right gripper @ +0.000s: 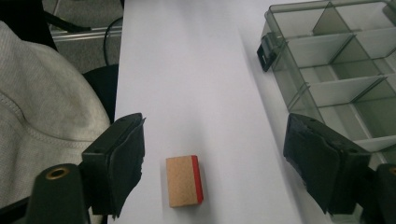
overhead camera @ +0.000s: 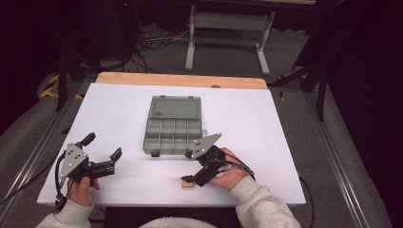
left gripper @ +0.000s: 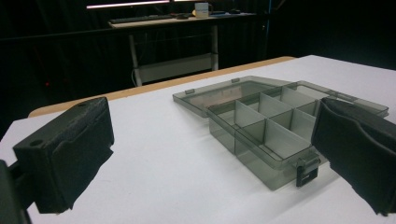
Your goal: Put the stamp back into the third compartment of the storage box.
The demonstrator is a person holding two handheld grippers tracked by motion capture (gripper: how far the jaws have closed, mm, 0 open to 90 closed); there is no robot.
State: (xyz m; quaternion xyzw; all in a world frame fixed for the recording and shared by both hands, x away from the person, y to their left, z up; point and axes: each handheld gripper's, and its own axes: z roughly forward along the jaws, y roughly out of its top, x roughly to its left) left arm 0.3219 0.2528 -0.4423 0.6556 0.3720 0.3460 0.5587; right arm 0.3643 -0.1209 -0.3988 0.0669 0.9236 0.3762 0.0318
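Observation:
A small wooden block (overhead camera: 188,184) with a red edge lies flat near the table's front edge. In the right gripper view the block (right gripper: 184,181) sits between the wide-apart jaws, nearer the left one and touching neither. My right gripper (overhead camera: 188,166) (right gripper: 217,163) is open just above it. A smoky-grey compartment box (overhead camera: 173,126) lies at mid-table with its lid folded back and its cells looking bare. My left gripper (overhead camera: 102,146) (left gripper: 210,154) hovers open at the front left, pointing at the box (left gripper: 280,126) from a distance, with nothing between its jaws. The box's corner and latch (right gripper: 327,60) are beside the right gripper.
The white table top (overhead camera: 119,114) has bare room to the left and right of the box. A wooden strip (overhead camera: 180,80) runs along its far edge. A desk frame (overhead camera: 228,28) and cables are on the floor beyond. A grey sleeve (right gripper: 42,107) is near the block.

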